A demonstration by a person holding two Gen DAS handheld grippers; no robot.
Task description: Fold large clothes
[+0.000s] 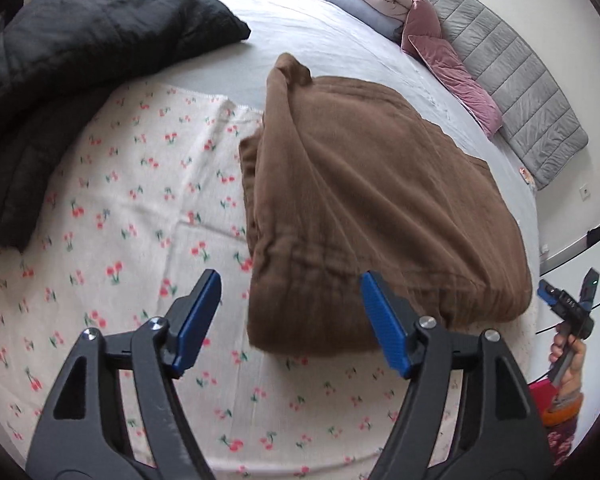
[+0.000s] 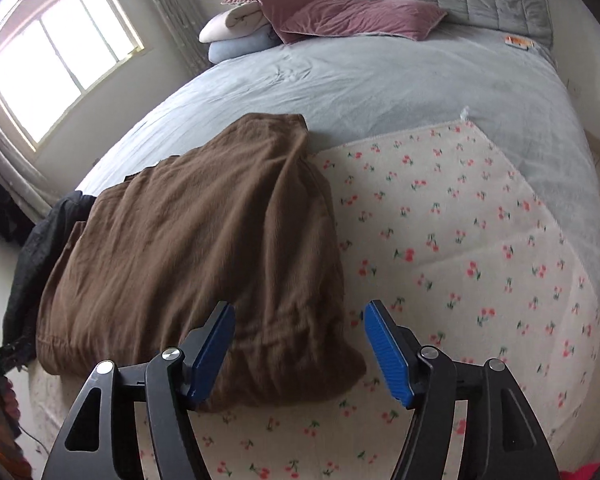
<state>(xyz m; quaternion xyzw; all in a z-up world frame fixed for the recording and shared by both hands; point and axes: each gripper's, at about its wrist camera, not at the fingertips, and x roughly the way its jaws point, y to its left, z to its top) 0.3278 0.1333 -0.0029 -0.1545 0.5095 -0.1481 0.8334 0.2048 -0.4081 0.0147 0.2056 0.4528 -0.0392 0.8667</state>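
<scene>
left wrist view: left hand-held gripper point(image 1: 290, 320) is wide open w/ nothing in it, up above the cherry blanket point(image 1: 132, 216) near the bed's front edge.
brown thing: the brown folded garment point(image 1: 364, 208) lies ahead and a bit to the right of it. Its near-left corner sits right between the blue pads point(image 1: 384, 322), just past them.
long way: the brown bundle runs from the bed's front edge up toward the headboard point(image 1: 512, 68), tipped a little.
other stuff: black coat point(image 1: 72, 64) at the bed's left side, apart from the brown one. Pink pillows point(image 1: 448, 64) far back.
other hand: right hand-held gripper point(image 1: 568, 300) shows small at the far right edge, off the bed's side. Can't tell its jaws from here.

right wrist view: right hand-held gripper point(image 2: 300, 348) is wide open too, holds nothing.
brown thing: brown folded garment point(image 2: 204, 248) lies ahead and to the left. Its near-right corner sits by the left pad.
blanket: cherry blanket point(image 2: 460, 232) is under it and spreads to the right, on the gray bed point(image 2: 380, 76).

who is nearer: both look abt the same, one at each near corner.
my guess: the next move turns on those 2 near corners, each pad reaching fwd to its own corner.
</scene>
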